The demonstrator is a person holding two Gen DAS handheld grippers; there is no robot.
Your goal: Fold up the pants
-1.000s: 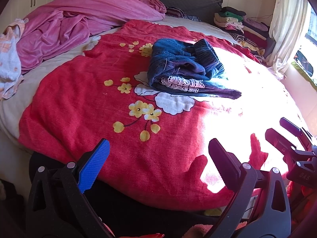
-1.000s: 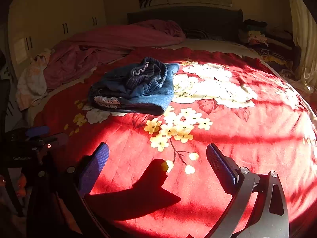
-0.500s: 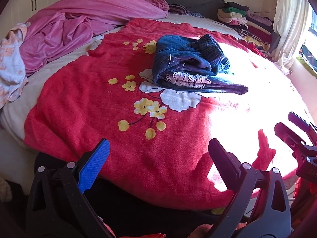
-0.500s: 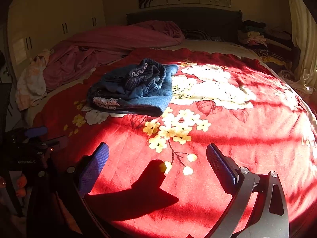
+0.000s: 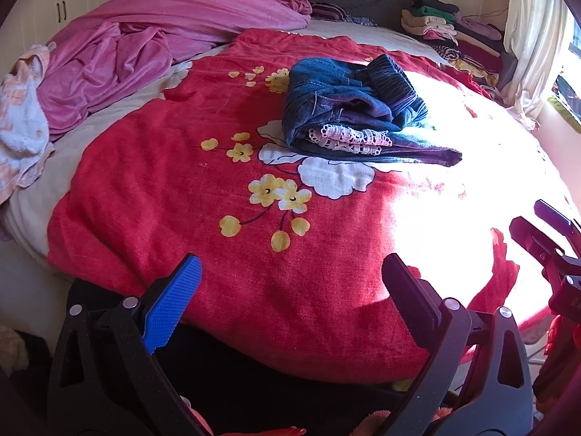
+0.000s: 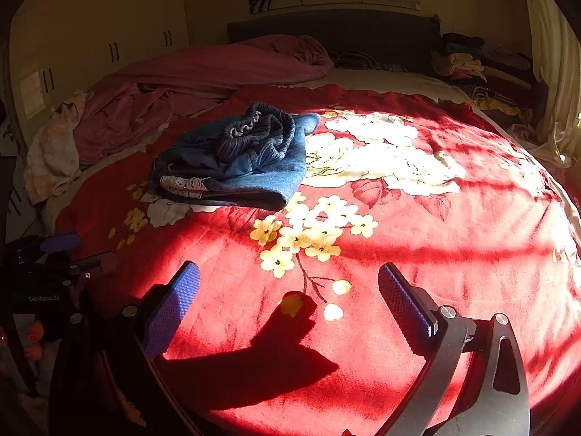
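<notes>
Blue denim pants [image 5: 348, 109] with a lace trim and a gathered waistband lie bunched in a rough pile on the red flowered blanket [image 5: 203, 189], toward the far middle of the bed. The right wrist view shows the same pants [image 6: 239, 160] at the upper left. My left gripper [image 5: 290, 272] is open over the near edge of the bed, well short of the pants, with nothing between its fingers. My right gripper [image 6: 288, 279] is open too, above the blanket's near part, and holds nothing. It also appears at the right edge of the left wrist view, as the right gripper [image 5: 544, 232].
A pink duvet [image 5: 145, 36] is heaped at the far left, with a pale towel [image 5: 21, 123] beside it. Folded clothes [image 5: 443, 29] are stacked at the far right by the curtain [image 5: 530, 36]. White cupboards [image 6: 90, 36] line the left wall. Strong sun washes out the blanket's right side.
Both grippers have drawn a little toward the bed, so the pants sit slightly lower and larger in the left wrist view. Both stay open; the pants have not moved.
</notes>
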